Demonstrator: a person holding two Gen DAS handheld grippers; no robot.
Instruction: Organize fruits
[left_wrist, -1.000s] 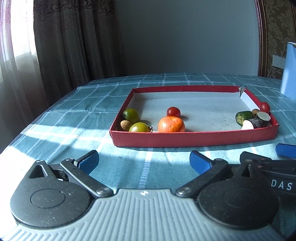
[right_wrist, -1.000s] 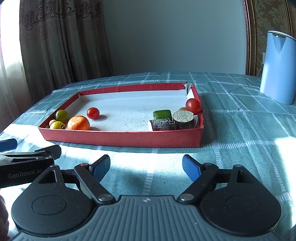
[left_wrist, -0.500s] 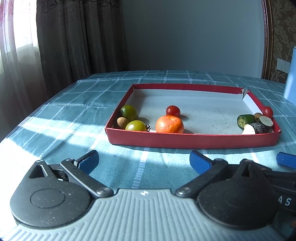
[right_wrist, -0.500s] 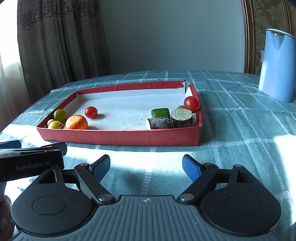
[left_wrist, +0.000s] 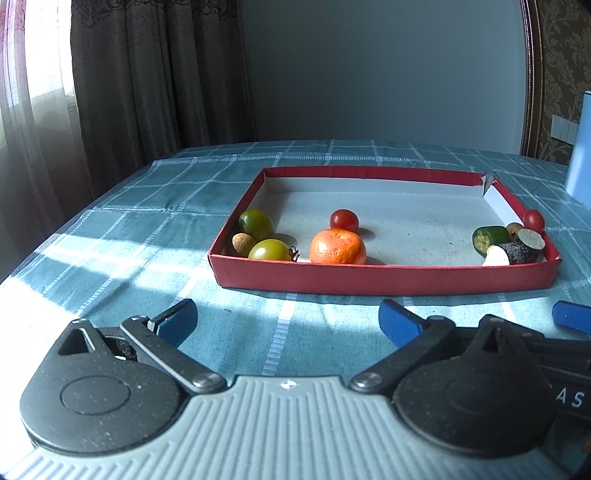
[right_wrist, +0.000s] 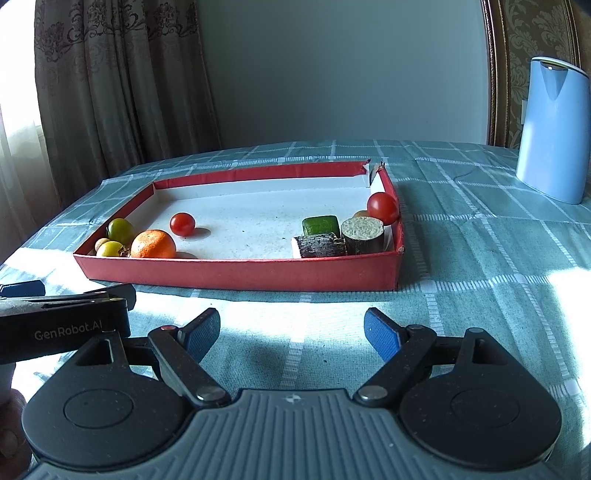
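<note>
Red tray (right_wrist: 240, 273) on checked surface (right_wrist: 480, 251): orange (right_wrist: 153, 244) near-left, veg chunks (right_wrist: 325, 245) right. Left gripper (left_wrist: 288, 321) & right gripper (right_wrist: 291, 330) jaws wide, empty.

Setting: a room in a home, a dining or sitting room by the look of it. Evidence: counter spread with a teal checked tablecloth (right_wrist: 480, 236), creased and sunlit; heavy brown patterned curtains (right_wrist: 122, 92) with a sheer white curtain (left_wrist: 22, 110) at a bright window on the left; plain grey-blue wall (left_wrist: 384, 70); damask-patterned wallpaper (right_wrist: 532, 37) framed by a dark wooden moulding (left_wrist: 529, 74) on the right; white wall switches (left_wrist: 563, 127) beside it; pale blue lidded jug (right_wrist: 552, 129) standing on the cloth; shallow red cardboard tray (right_wrist: 240, 275) holding loose fruit and cut vegetable pieces, a household assortment and not shop or lab stock
</note>
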